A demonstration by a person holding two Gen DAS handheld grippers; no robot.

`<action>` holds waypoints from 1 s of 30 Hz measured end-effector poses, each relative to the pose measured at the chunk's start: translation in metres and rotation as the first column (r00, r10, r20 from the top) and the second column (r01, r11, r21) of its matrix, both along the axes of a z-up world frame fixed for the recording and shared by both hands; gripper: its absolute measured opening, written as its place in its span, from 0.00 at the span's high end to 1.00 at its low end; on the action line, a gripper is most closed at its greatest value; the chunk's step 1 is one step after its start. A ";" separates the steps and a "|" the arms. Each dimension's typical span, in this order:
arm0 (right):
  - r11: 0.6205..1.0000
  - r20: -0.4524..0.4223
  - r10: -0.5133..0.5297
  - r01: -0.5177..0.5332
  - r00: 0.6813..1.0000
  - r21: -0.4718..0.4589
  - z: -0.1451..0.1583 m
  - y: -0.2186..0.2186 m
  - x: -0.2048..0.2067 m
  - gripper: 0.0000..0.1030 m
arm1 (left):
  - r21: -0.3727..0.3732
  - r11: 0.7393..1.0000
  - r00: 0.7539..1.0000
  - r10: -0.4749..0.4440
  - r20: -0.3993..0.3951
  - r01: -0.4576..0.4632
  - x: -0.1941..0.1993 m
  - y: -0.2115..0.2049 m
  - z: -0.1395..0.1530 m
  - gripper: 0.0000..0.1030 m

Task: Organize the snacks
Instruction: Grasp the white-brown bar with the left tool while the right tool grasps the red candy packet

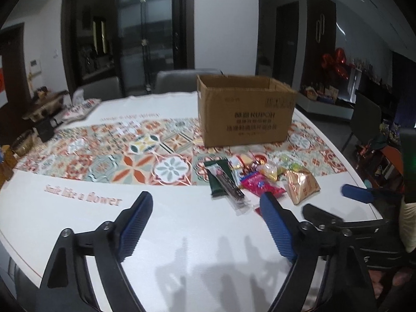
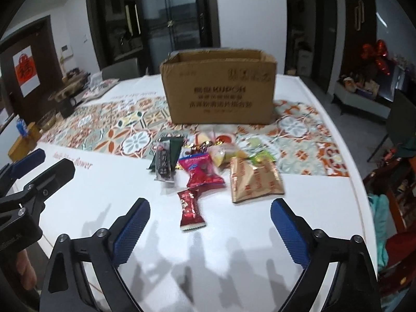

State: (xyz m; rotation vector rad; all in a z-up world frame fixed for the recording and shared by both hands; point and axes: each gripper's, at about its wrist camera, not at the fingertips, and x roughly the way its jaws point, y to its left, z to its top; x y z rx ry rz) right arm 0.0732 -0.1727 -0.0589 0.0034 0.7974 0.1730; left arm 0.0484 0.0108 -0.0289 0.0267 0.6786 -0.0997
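The left claw (image 1: 206, 202) hovers spread wide and empty over the white desk (image 1: 182, 234). Ahead, a snack pile (image 2: 208, 166) lies before an open cardboard box (image 2: 218, 91). The right claw (image 2: 210, 210) gapes empty just short of the nearest red packet (image 2: 189, 209).

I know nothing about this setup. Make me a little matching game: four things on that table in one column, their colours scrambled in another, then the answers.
Things:
1. cardboard box
2. small candy nearest the right gripper
3. big flat packet
4. gripper pads

Colours:
A. blue
B. gold
C. brown
D. dark red

Pairs: 1-C, 2-D, 3-B, 4-A
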 end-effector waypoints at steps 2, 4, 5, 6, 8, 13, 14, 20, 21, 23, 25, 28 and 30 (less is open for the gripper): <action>1.000 -0.029 0.028 -0.028 0.999 0.003 -0.009 0.006 0.008 0.17 | -0.014 1.000 0.999 -0.015 -0.035 0.015 0.010 -0.002 -0.007 0.24; 0.999 -0.051 0.041 -0.041 0.998 0.008 -0.016 0.009 0.014 0.21 | -0.028 0.999 0.997 -0.032 -0.067 0.030 0.020 -0.003 -0.014 0.30; 0.999 -0.072 0.051 -0.051 0.996 0.005 -0.023 0.012 0.021 0.25 | -0.040 0.999 0.996 -0.040 -0.084 0.036 0.026 -0.003 -0.017 0.31; 0.998 -0.088 0.058 -0.057 0.994 0.011 -0.027 0.013 0.025 0.26 | -0.050 0.998 0.994 -0.043 -0.097 0.038 0.031 -0.003 -0.020 0.32; 0.998 -0.125 0.065 -0.063 0.990 0.024 -0.036 0.015 0.033 0.31 | -0.061 0.997 0.992 -0.044 -0.117 0.037 0.041 -0.005 -0.026 0.33; 0.997 -0.195 0.078 -0.070 0.978 0.044 -0.054 0.017 0.049 0.42 | -0.052 0.998 0.987 -0.055 -0.148 0.048 0.063 -0.010 -0.037 0.39; 0.996 -0.211 0.081 -0.071 0.974 0.051 -0.058 0.017 0.052 0.45 | -0.061 0.997 0.986 -0.059 -0.158 0.050 0.068 -0.011 -0.039 0.41; 0.995 -0.233 0.099 -0.088 0.967 0.056 -0.065 0.023 0.060 0.54 | -0.092 0.994 0.974 -0.085 -0.211 0.067 0.092 -0.019 -0.052 0.47; 0.994 -0.235 0.104 -0.092 0.966 0.060 -0.066 0.024 0.061 0.55 | -0.096 0.993 0.971 -0.088 -0.220 0.068 0.096 -0.021 -0.054 0.48; 0.993 -0.234 0.109 -0.097 0.966 0.062 -0.067 0.026 0.063 0.58 | -0.113 0.991 0.965 -0.097 -0.245 0.071 0.102 -0.024 -0.061 0.50; 0.994 -0.236 0.108 -0.097 0.966 0.060 -0.068 0.027 0.066 0.61 | -0.117 0.991 0.959 -0.094 -0.266 0.065 0.108 -0.027 -0.067 0.52; 0.993 -0.243 0.111 -0.097 0.964 0.071 -0.070 0.026 0.069 0.63 | -0.122 0.991 0.952 -0.092 -0.291 0.058 0.116 -0.030 -0.075 0.54; 0.992 -0.243 0.113 -0.098 0.963 0.075 -0.071 0.027 0.071 0.64 | -0.129 0.991 0.945 -0.086 -0.315 0.047 0.121 -0.031 -0.081 0.56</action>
